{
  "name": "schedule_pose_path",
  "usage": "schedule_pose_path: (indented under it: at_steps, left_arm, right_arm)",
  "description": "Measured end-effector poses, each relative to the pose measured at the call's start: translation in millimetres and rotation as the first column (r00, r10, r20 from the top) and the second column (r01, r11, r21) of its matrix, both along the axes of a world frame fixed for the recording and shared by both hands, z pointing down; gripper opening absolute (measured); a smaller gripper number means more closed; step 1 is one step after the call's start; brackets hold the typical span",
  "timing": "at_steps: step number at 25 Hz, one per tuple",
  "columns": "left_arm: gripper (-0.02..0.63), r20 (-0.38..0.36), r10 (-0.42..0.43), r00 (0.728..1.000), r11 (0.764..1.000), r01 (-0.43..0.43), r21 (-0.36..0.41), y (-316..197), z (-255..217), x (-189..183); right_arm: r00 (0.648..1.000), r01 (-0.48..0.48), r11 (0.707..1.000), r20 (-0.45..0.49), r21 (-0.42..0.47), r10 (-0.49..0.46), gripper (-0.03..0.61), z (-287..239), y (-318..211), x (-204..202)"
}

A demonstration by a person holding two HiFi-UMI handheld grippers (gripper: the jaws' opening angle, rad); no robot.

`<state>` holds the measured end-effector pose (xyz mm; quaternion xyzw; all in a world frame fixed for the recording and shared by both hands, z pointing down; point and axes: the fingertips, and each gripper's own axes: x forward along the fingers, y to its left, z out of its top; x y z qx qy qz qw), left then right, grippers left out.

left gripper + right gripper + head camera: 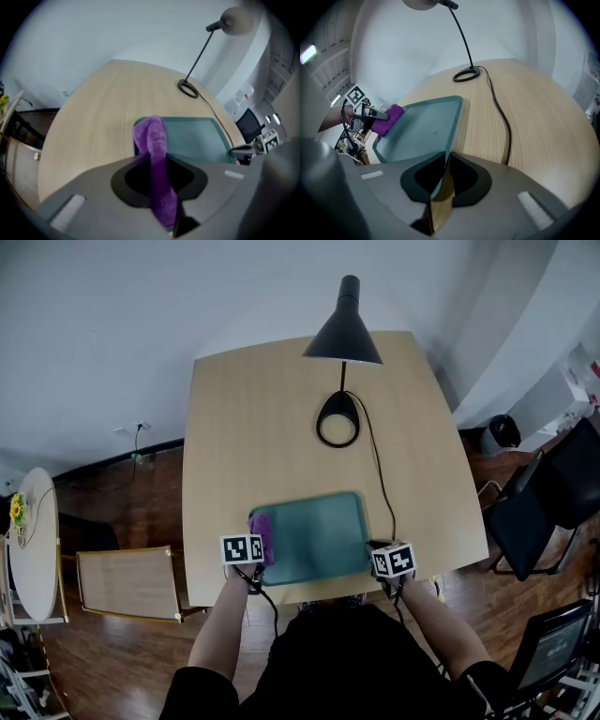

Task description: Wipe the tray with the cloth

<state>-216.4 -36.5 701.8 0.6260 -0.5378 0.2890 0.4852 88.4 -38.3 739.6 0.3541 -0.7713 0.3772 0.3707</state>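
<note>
Two pinches: purple cloth (152, 136) is clamped by left gripper (159, 197) jaws; teal tray (426, 131) rim by right gripper (440, 187) jaws.

The light wooden desk (244, 427) lies bare along its left edge. A black desk lamp (345, 334) stands mid-desk; its black cord (380, 474) trails to the near edge beside a green rectangular tray (319, 535).

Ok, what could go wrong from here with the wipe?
The teal rectangular tray lies at the wooden table's near edge, pinched only at one corner by the right gripper; a hard stroke could swing it off. The left gripper holds the purple cloth as a narrow bunch, so it may slip or cover little. The lamp's black cord runs close by the tray's right side.
</note>
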Motion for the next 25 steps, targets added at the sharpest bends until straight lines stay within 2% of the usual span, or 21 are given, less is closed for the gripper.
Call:
schedule_pose_path:
  at_steps: [4, 7, 13, 15, 19, 21, 22, 25]
  left_arm:
    - [0.100, -0.023, 0.104, 0.994, 0.995, -0.104, -0.006, -13, 3, 54]
    - [0.100, -0.018, 0.235, 0.972, 0.972, -0.236, -0.006, -23, 4, 105]
    - [0.100, -0.050, 0.451, 0.891, 0.891, -0.453, -0.035, -30, 7, 202]
    - [0.100, -0.048, 0.513, 0.857, 0.858, -0.514, -0.011, -35, 5, 229]
    - [0.100, -0.047, 0.583, 0.811, 0.812, -0.584, 0.001, -38, 3, 267]
    - [0.100, -0.034, 0.591, 0.806, 0.806, -0.592, -0.006, -36, 7, 273]
    - [0.100, -0.035, 0.584, 0.811, 0.811, -0.585, -0.005, -35, 8, 273]
    - [0.100, -0.076, 0.537, 0.840, 0.843, -0.538, 0.015, -35, 4, 268]
  right_arm:
    - [1.000, -0.007, 1.000, -0.004, 0.001, 0.007, 0.035, 2, 0, 0]
    - [1.000, -0.018, 1.000, 0.000, -0.002, 0.018, 0.035, 2, 2, -1]
    - [1.000, -0.025, 1.000, 0.012, -0.004, 0.025, 0.035, 3, 4, -6]
    - [1.000, -0.024, 1.000, 0.015, -0.006, 0.024, 0.035, 3, 5, -7]
    - [0.999, -0.024, 1.000, 0.028, -0.009, 0.025, 0.035, 2, 4, -6]
    - [0.999, -0.025, 1.000, 0.029, -0.013, 0.026, 0.035, 3, 5, -5]
    - [0.999, -0.024, 1.000, 0.028, -0.014, 0.025, 0.035, 4, 5, -5]
    - [1.000, -0.015, 1.000, 0.022, -0.013, 0.015, 0.035, 3, 6, -5]
